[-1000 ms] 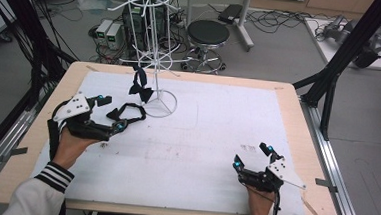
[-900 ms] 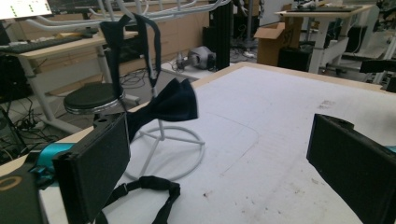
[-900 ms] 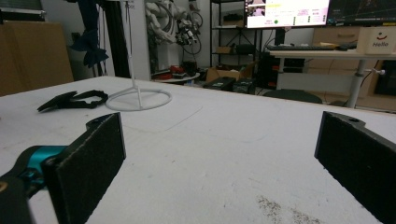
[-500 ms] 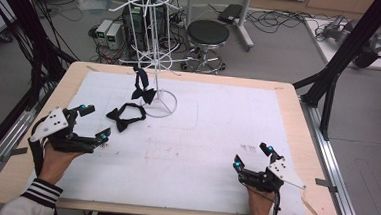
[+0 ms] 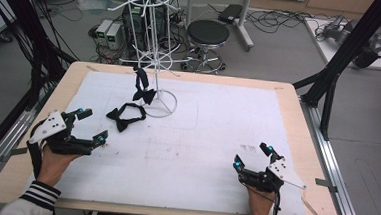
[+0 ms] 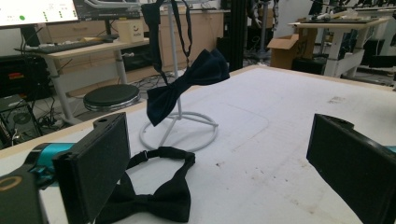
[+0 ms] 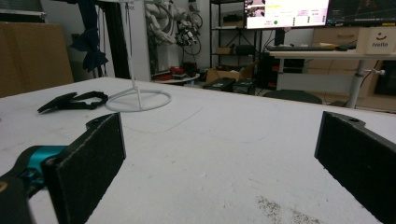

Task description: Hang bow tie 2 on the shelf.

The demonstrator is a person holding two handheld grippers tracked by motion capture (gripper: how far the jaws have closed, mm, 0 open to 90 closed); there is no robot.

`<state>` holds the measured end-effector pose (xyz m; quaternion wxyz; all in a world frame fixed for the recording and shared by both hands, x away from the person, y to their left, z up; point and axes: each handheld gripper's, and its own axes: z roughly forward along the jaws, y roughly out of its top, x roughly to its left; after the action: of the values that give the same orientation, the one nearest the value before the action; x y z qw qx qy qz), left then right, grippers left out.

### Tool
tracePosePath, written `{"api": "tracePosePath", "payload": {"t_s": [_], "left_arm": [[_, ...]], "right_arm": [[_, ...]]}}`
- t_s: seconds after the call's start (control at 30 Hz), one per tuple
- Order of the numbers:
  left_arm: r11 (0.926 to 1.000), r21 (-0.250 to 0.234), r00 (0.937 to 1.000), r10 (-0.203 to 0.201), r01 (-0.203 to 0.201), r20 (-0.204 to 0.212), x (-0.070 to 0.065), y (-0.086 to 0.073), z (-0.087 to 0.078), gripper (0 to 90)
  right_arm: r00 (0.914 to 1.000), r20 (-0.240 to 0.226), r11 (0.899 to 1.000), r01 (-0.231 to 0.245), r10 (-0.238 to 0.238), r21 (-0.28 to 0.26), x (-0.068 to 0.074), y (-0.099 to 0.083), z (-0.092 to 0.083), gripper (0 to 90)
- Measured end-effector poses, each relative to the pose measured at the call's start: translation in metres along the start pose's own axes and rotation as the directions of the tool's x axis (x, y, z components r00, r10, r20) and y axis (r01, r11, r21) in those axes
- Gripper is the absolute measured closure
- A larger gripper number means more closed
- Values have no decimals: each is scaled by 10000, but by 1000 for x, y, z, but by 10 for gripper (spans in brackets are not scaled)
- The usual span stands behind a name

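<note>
Left gripper (image 5: 88, 126), jaws wide apart and empty, hovers near the table's left edge, just short of the flat black fabric bow tie (image 5: 124, 117) lying on the white foam mat (image 5: 217, 134). Behind it, a dark navy bow tie (image 6: 187, 84) hangs from the white wire display stand (image 5: 157, 60). Right gripper (image 5: 253, 155), jaws equally wide and empty, rests near the front right corner; bare mat lies between. The left gripper view shows the strap's clasp detail; the high view shows the wooden table border (image 5: 304, 139).
</note>
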<state>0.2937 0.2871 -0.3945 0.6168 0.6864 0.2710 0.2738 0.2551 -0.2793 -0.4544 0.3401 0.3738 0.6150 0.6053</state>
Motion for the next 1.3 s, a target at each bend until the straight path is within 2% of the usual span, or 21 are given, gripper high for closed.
{"api": "tracePosePath", "payload": {"t_s": [0.13,0.17,0.4,0.43,0.47,0.53,0.73,0.87,1.0,1.2,1.3], "left_arm": [[9999,101,10000,84,-84,34,0,1,0,66],[9999,72,10000,76,-76,55,0,1,0,66],[9996,191,9997,185,-188,131,2,7,0,66],[9994,256,9996,240,-244,172,2,8,1,66],[9994,256,9996,240,-244,172,2,8,1,66],[9969,565,9976,513,-539,456,4,14,3,66],[9883,1244,9934,775,-877,847,13,24,14,66],[9766,1753,9873,1043,-1245,1202,19,29,22,66],[9649,2068,9797,1319,-1617,1507,22,32,29,67],[9492,2593,9741,1327,-1781,1832,32,34,36,66],[9352,3011,9687,1236,-1863,2154,39,34,41,66]], "right_arm": [[9999,5,9999,-110,110,79,1,0,0,11],[10000,8,10000,0,0,12,0,0,0,11],[10000,9,10000,5,-5,4,0,0,0,10],[9999,9,9999,-110,110,66,1,0,0,10],[10000,0,10000,14,-14,-6,0,0,0,10],[10000,17,10000,-33,33,19,0,0,0,10],[10000,12,10000,-89,89,32,0,0,0,11],[10000,7,10000,-80,80,44,0,0,0,10],[9999,-2,9999,-117,117,52,0,0,0,10],[10000,-7,9999,-95,95,36,0,0,0,10],[10000,-10,10000,-90,90,32,0,0,0,10]]}}
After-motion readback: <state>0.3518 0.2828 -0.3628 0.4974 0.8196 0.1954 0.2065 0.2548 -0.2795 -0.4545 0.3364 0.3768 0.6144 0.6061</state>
